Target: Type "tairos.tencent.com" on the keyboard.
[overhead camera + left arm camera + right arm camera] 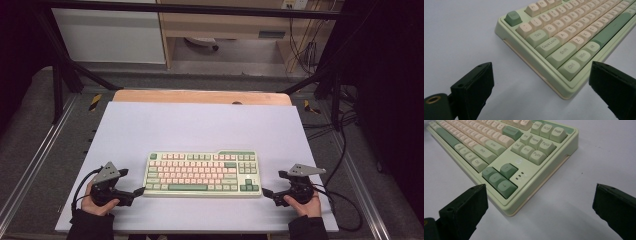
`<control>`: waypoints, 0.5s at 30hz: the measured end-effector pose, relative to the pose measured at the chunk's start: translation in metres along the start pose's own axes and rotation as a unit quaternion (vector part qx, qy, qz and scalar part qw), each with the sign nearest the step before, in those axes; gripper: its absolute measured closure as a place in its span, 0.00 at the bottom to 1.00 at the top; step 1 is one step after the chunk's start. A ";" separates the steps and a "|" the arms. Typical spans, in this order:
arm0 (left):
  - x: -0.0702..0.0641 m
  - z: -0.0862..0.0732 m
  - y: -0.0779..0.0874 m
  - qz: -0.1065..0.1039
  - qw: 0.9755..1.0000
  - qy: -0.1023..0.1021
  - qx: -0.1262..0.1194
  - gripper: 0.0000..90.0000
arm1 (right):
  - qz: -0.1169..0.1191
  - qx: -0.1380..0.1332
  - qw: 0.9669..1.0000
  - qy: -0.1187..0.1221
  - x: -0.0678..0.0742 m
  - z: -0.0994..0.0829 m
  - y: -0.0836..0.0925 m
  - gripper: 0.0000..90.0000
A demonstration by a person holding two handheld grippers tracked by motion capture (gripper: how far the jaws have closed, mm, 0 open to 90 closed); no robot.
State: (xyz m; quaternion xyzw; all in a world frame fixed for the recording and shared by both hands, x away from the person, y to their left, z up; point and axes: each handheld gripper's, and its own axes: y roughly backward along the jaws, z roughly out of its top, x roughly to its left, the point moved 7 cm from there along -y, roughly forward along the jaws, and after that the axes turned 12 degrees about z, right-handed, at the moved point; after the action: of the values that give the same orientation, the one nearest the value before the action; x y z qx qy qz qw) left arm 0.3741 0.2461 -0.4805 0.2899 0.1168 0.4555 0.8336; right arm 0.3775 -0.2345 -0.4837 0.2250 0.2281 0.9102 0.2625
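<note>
At the left of the high view, the person's left hand holds the left gripper low over the white table top, its tips just beside the near left corner of the keyboard. In the left gripper view its two black jaws stand spread wide apart, holding nothing, with that corner of the keyboard lying between and beyond them.

The keyboard sits flat toward the near middle of the table, its long side running left to right. Its case is pale green, most of the keycaps are cream or pinkish, and the modifier keys are a soft green. The Esc key and the long space bar are a darker green, as are the arrow keys at the near right corner. Legends such as Tab, Caps Lock, Shift, Ctrl and Win can be read on the left side. Three small indicator dots sit just beside the arrow keys.

At the right, the person's right hand holds the right gripper, whose tips lie just beside the keyboard's near right corner. Its jaws are likewise spread wide and empty in the right gripper view.
</note>
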 end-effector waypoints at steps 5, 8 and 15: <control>-0.001 0.000 0.000 0.000 1.000 0.000 0.000 0.07 | 0.000 -0.001 1.000 0.000 0.000 0.000 0.000 0.01; -0.001 0.001 -0.001 -0.001 1.000 0.001 0.001 0.07 | 0.000 0.000 1.000 0.001 0.000 0.000 0.000 0.01; -0.003 0.002 -0.002 0.000 1.000 0.001 0.004 0.07 | 0.001 0.003 1.000 0.001 0.000 0.000 0.000 0.01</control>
State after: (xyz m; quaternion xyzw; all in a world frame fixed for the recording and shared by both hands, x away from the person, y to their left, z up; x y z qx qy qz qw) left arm 0.3746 0.2417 -0.4801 0.2927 0.1192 0.4552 0.8324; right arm 0.3775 -0.2343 -0.4839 0.2246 0.2308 0.9100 0.2611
